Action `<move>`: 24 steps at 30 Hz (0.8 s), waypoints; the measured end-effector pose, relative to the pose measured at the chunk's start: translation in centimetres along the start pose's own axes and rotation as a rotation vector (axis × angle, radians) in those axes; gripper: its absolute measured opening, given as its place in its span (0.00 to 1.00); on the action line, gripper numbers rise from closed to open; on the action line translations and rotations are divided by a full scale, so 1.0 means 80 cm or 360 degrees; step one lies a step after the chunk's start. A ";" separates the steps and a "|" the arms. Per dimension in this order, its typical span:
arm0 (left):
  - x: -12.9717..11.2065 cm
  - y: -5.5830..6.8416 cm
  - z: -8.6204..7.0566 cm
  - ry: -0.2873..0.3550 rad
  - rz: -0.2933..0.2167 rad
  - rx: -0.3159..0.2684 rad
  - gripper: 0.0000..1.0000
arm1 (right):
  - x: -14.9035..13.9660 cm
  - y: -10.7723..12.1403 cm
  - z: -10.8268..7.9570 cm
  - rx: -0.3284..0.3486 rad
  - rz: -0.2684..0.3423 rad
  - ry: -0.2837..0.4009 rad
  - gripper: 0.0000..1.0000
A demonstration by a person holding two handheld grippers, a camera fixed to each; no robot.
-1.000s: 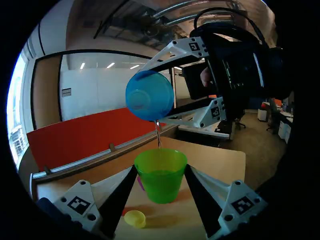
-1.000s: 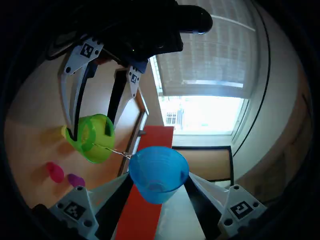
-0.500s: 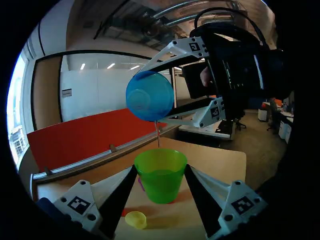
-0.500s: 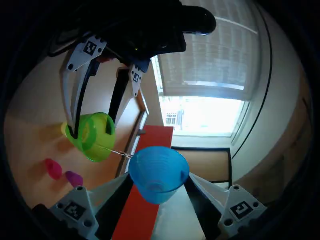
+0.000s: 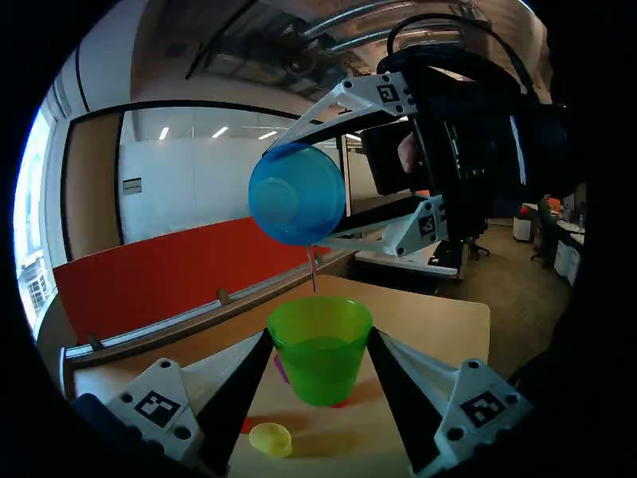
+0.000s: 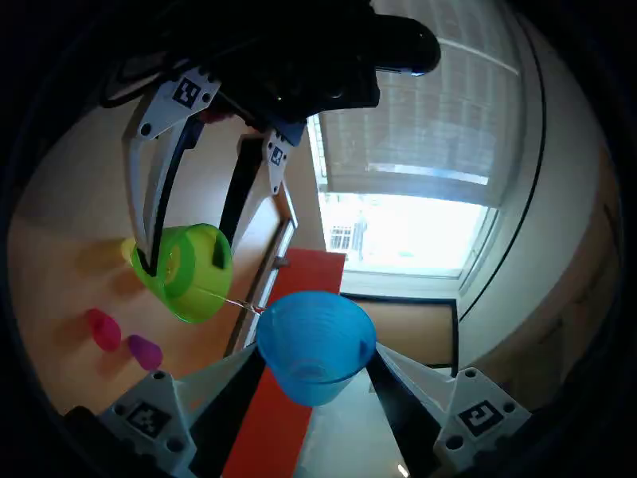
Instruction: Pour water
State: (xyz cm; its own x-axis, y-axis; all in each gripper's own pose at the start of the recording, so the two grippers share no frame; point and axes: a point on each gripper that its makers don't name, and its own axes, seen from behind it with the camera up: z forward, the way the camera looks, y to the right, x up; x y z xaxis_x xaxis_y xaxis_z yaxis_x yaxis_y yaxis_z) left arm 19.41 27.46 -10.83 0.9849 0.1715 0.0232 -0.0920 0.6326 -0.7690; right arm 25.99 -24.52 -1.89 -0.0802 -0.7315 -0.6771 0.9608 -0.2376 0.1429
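Water [image 5: 312, 275] is trickling from the tilted blue cup [image 5: 296, 203] clamped in the right gripper [image 6: 316, 350] into the green cup [image 5: 320, 362] pinched by the left gripper [image 5: 318, 334], so I'd tilt gently, stream centred.

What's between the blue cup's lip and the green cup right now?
A thin stream of water, falling from the tipped blue cup into the green cup. It shows in the left gripper view.

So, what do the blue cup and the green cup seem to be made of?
The blue cup: likely thin glossy plastic; light glows through its wall. The green cup: likely translucent plastic too; the water level shows through its side.
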 end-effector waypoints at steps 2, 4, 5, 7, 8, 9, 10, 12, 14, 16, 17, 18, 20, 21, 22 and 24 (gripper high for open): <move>0.000 -0.001 0.000 0.0000 0.0000 0.0001 0.86 | 0.000 0.000 0.000 -0.0001 -0.0009 -0.0001 0.89; 0.001 -0.001 0.000 0.0002 -0.0002 0.0003 0.86 | -0.001 0.001 -0.001 -0.0002 -0.0015 -0.0001 0.89; 0.001 -0.002 0.000 0.0003 -0.0003 0.0004 0.86 | -0.001 0.002 -0.001 -0.0002 -0.0017 -0.0002 0.88; 0.002 -0.002 0.000 0.0004 -0.0005 0.0006 0.86 | -0.001 0.003 -0.001 -0.0004 -0.0023 -0.0001 0.89; 0.002 -0.002 -0.001 0.0005 -0.0005 0.0006 0.86 | -0.001 0.003 -0.001 -0.0005 -0.0026 -0.0001 0.89; 0.002 -0.002 -0.001 0.0005 -0.0005 0.0006 0.86 | -0.001 0.004 -0.001 -0.0006 -0.0029 -0.0001 0.89; 0.002 -0.002 -0.001 0.0005 -0.0004 0.0006 0.86 | -0.001 0.004 -0.001 -0.0006 -0.0032 -0.0001 0.89; 0.002 -0.001 -0.001 0.0006 -0.0003 0.0005 0.86 | 0.000 0.004 -0.001 -0.0008 -0.0037 -0.0001 0.89; 0.002 -0.001 0.000 0.0006 -0.0002 0.0004 0.86 | 0.000 0.006 -0.001 -0.0011 -0.0040 0.0000 0.89; 0.003 -0.001 0.000 0.0006 -0.0001 0.0003 0.86 | 0.000 0.007 -0.001 -0.0014 -0.0044 0.0000 0.89; 0.003 -0.001 0.000 0.0006 -0.0001 0.0002 0.86 | 0.000 0.007 -0.002 -0.0016 -0.0046 0.0001 0.89; 0.003 0.000 0.000 0.0007 -0.0001 0.0001 0.86 | 0.001 0.008 -0.002 -0.0017 -0.0050 0.0000 0.89; 0.004 0.000 0.001 0.0008 0.0000 -0.0001 0.86 | 0.001 0.008 -0.003 -0.0019 -0.0062 -0.0001 0.89; 0.004 0.000 0.001 0.0009 0.0000 -0.0002 0.86 | 0.001 0.008 -0.003 -0.0020 -0.0069 -0.0002 0.89; 0.004 0.000 0.001 0.0009 0.0001 -0.0002 0.86 | 0.001 0.008 -0.003 -0.0021 -0.0077 -0.0004 0.89; 0.005 0.000 0.002 0.0010 0.0002 -0.0002 0.86 | 0.001 0.009 -0.004 -0.0023 -0.0091 -0.0007 0.89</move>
State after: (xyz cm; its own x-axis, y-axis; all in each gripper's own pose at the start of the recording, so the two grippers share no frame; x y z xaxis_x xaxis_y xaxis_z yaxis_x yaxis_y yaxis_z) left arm 19.80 27.63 -10.71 0.9857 0.1676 0.0182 -0.0931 0.6312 -0.7700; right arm 26.71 -24.58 -2.09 -0.1363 -0.7196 -0.6809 0.9584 -0.2698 0.0933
